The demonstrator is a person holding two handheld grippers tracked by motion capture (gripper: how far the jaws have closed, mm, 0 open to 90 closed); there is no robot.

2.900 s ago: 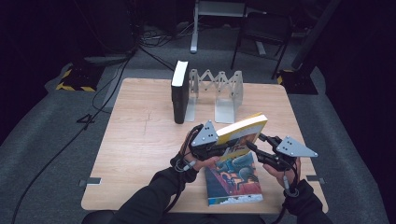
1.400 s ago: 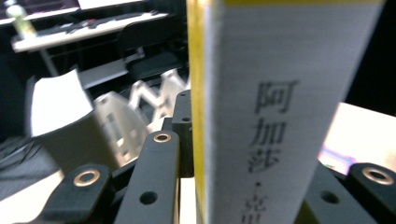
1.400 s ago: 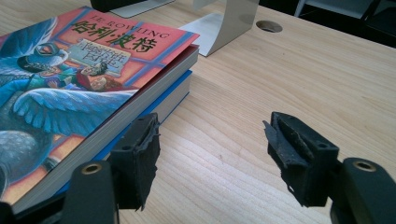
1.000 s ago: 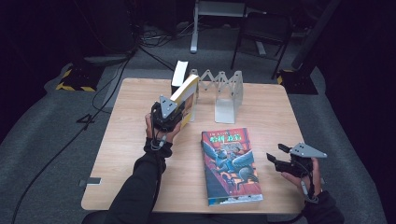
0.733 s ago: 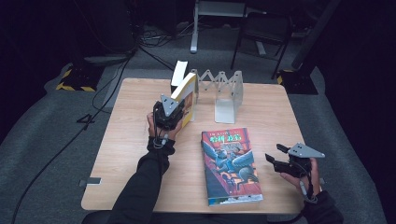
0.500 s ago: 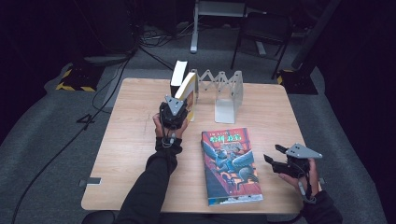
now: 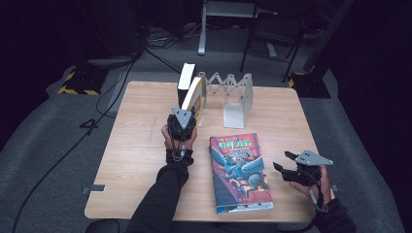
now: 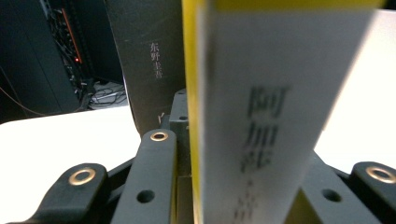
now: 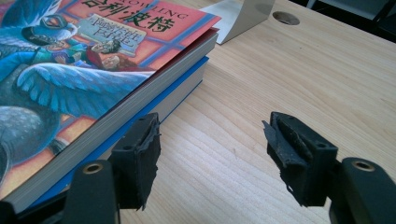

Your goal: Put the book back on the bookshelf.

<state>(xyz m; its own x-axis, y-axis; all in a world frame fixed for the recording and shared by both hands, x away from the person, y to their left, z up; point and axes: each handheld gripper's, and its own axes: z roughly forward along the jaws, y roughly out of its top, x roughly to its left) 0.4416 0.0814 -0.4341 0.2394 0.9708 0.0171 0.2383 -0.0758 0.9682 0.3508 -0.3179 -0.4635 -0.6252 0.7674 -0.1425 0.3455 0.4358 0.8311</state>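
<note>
The yellow book (image 7: 193, 94) is gripped upright by the left gripper (image 7: 183, 118) at twelve o'clock, beside the black book (image 7: 185, 80); it should be kept vertical. The right gripper (image 7: 291, 170) is held wide open, empty.

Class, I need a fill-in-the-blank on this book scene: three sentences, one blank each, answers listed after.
1. The left gripper is shut on the ____ book.
2. The picture book lies ____ on the table.
3. The right gripper has its jaws ____.

Answers: yellow; flat; open
</note>
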